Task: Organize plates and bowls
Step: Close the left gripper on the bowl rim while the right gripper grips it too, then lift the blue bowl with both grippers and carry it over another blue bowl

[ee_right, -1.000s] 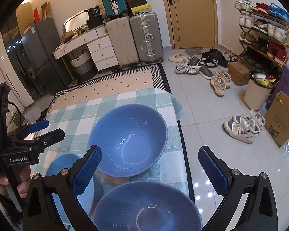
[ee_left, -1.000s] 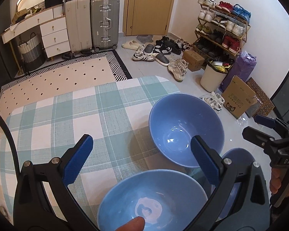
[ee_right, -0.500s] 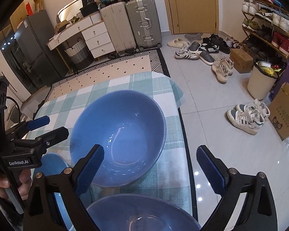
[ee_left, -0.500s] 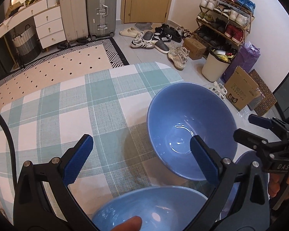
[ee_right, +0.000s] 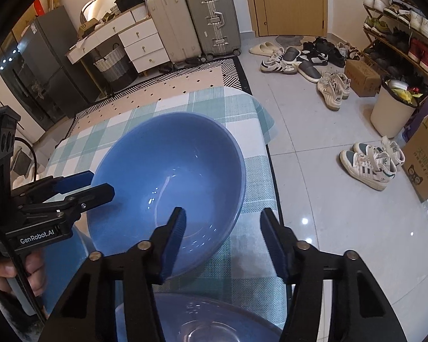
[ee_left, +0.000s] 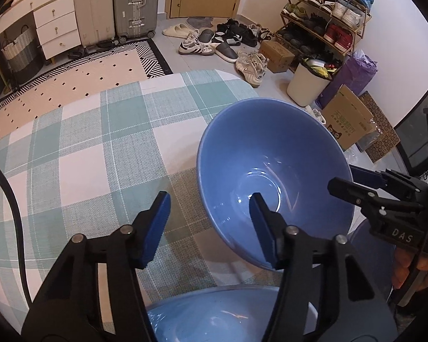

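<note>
A large blue bowl (ee_left: 271, 176) (ee_right: 171, 176) stands on the checked tablecloth (ee_left: 100, 156) near the table's right edge. My left gripper (ee_left: 209, 225) straddles the bowl's near left rim, one finger inside and one over the cloth. Its jaws are closing and the pads do not touch the wall. My right gripper (ee_right: 224, 239) straddles the near right rim the same way, closing, with a gap on both sides. Each gripper also shows in the other's view: the left gripper (ee_right: 100, 183) and the right gripper (ee_left: 342, 178). A second blue bowl (ee_left: 214, 316) (ee_right: 197, 322) sits just below the fingers.
A third blue dish (ee_left: 365, 245) (ee_right: 74, 253) lies under the neighbouring gripper. The table edge (ee_right: 266, 148) drops to a tiled floor with shoes, a white bin (ee_right: 391, 111) and cardboard boxes. Suitcases and a dresser stand at the back.
Both grippers have come down and forward onto the large bowl, which now fills more of each view. Both pairs of jaws have narrowed from wide open to about the rim.
</note>
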The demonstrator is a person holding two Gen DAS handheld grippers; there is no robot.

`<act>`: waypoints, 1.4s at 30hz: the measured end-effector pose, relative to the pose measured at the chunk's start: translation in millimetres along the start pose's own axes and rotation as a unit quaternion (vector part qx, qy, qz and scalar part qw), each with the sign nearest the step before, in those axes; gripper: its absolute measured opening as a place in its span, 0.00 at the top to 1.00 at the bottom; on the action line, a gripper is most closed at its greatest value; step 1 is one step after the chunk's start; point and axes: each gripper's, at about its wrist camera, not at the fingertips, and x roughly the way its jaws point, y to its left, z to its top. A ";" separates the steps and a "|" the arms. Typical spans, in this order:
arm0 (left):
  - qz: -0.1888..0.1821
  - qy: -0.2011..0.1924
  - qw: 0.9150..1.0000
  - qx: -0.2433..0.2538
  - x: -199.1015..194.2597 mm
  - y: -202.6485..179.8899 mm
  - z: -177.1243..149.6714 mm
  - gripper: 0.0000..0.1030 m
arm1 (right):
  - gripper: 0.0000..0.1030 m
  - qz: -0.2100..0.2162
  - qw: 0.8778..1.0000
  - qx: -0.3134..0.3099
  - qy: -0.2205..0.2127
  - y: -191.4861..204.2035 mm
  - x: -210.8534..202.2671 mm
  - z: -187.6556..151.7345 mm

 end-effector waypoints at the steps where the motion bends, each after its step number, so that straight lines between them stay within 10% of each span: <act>1: 0.000 0.001 1.000 0.002 2.8 -0.7 -0.2 0.55 | 0.59 0.001 1.000 0.000 0.003 -0.6 1.9 -0.4; 9: 0.001 0.006 1.000 0.006 9.3 -5.9 -2.6 0.85 | 0.74 -0.006 1.000 -0.013 0.001 4.0 4.8 -3.5; 42: 0.017 -0.075 0.997 0.032 -93.6 -29.6 -7.1 0.86 | 0.79 -0.029 0.996 -0.046 -0.069 40.3 -70.1 -10.5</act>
